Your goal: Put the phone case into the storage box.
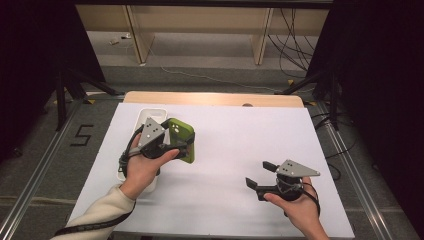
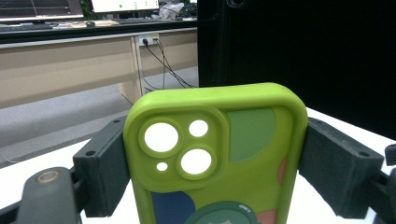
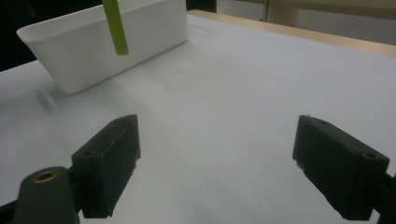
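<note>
The left gripper [image 2: 215,158] is clamping a green phone case [image 2: 215,154] by its two long edges, holding it above the white-covered bench [image 1: 225,150] just beside a white tray [image 1: 146,116]. The right gripper [image 3: 215,168] is standing released with nothing between its jaws, hovering over bare bench well apart from the case.

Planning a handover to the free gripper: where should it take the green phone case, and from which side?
Judging by the pose, grip the green phone case across its long side edges, near the camera-cutout end that stands clear beyond the left gripper. The right gripper is open over the white table, so it would come in from the right.
</note>
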Tool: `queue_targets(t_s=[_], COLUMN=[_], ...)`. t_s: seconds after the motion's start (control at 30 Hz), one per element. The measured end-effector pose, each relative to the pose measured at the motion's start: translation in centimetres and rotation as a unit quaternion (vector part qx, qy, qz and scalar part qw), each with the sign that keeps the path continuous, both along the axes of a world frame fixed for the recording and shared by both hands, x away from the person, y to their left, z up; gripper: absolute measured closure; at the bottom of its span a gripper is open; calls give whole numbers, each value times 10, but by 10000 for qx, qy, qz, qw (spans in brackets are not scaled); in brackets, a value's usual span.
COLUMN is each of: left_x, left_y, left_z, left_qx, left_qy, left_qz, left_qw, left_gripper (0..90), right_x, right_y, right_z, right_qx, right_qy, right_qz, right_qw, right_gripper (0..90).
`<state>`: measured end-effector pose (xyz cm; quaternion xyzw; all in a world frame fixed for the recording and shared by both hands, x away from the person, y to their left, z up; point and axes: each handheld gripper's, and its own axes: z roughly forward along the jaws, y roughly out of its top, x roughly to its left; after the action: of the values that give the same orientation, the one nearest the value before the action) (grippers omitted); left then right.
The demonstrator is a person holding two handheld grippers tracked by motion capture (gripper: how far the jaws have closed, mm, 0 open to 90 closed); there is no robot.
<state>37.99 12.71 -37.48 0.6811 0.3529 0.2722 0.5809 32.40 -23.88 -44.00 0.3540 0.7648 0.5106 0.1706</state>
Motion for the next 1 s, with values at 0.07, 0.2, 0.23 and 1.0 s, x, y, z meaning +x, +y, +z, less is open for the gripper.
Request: queue_targets(t_s=[0.07,0.2,0.23,1.0], left_x=[0,1,1,7], left_y=[2,5,5,20], left_z=[0,0,0,5], left_qx=[8,-2,1,-19], left_qy=[0,21,24,-6], left_qz=[10,43,55,281], left_qw=[10000,10000,10000,9996], left_gripper=[163,163,163,163], right_x=[0,-1,-1,0], right_y=[0,1,1,-1], right_z=[0,-1,-1,-4], right_qx=[1,5,11,11], right_qy=[1,-6,-9,8], right_qz=[2,-2,6,-28], right_qw=[10000,10000,10000,10000], right_gripper=[160,160,159,159])
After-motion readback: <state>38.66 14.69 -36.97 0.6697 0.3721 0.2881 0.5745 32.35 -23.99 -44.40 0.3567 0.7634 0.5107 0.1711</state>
